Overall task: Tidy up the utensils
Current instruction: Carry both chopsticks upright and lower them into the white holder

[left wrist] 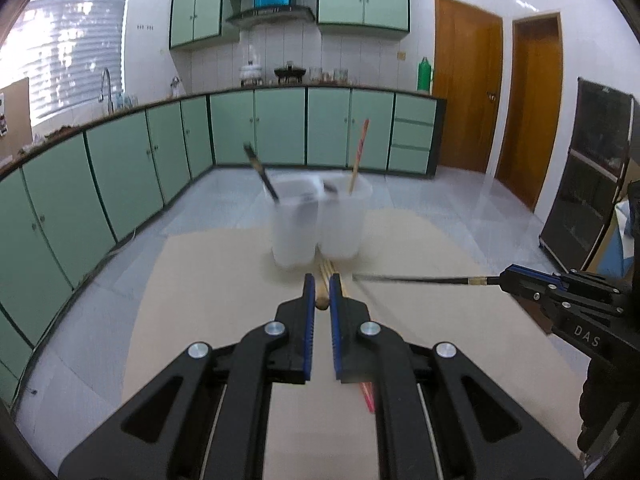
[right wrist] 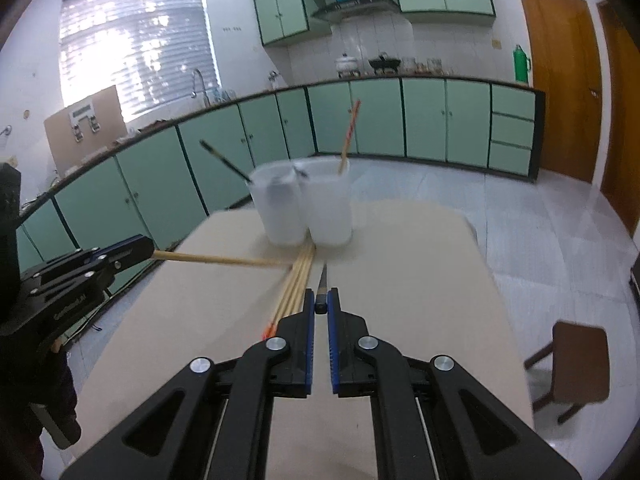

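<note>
Beige and matte, the desk (right wrist: 420, 280) carries two frosted translucent plastic cups (right wrist: 304, 204) touching side by side at its far end, each with a slim stick leaning out. Pale wooden chopsticks (right wrist: 298, 284) lie bundled just near of them. The left gripper (left wrist: 320, 300) pinches one round wooden chopstick (right wrist: 224, 259); the right gripper's (right wrist: 321, 304) fingers pinch a thin black chopstick (left wrist: 420, 279).

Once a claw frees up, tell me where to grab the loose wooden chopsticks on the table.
Take the wooden chopsticks toward their near ends, coming straight down with jaws across the shafts: they lie flat, and their far tips sit by the cups, leaving little room.
</note>
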Motion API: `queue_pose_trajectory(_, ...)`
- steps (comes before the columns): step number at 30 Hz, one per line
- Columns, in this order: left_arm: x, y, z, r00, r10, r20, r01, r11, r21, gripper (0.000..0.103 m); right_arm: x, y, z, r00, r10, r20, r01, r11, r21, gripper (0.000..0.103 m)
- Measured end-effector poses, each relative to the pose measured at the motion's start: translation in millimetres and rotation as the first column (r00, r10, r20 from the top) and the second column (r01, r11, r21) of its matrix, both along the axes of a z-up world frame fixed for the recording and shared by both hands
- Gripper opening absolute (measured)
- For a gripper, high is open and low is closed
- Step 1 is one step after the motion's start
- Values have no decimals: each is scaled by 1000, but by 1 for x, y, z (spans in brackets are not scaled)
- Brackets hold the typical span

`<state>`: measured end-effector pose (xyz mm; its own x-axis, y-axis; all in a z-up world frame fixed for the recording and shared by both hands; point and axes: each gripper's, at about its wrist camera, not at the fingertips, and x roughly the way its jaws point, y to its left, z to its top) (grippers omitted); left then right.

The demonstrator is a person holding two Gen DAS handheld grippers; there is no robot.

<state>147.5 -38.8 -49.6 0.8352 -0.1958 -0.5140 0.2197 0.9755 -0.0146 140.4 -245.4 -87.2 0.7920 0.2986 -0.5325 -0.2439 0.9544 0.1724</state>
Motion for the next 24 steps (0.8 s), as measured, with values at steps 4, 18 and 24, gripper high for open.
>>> queue_pose_trajectory(4, 19, 0, 23, 999, -17, 36, 18, 1000, -15, 6, 18, -1, 24, 999, 27, 26, -27, 1000, -17, 6)
queue_pose_trajectory(18, 64, -5, 68, 994, -81, 78, 86, 995, -59, 6, 74, 1, 98, 992, 106, 67, -104, 994, -35, 6)
queue_pose_trajectory(24, 70, -13, 101, 983, -110, 148, 118, 992, -50, 6, 89, 0, 135, 985, 131, 115, -129, 991, -21, 6)
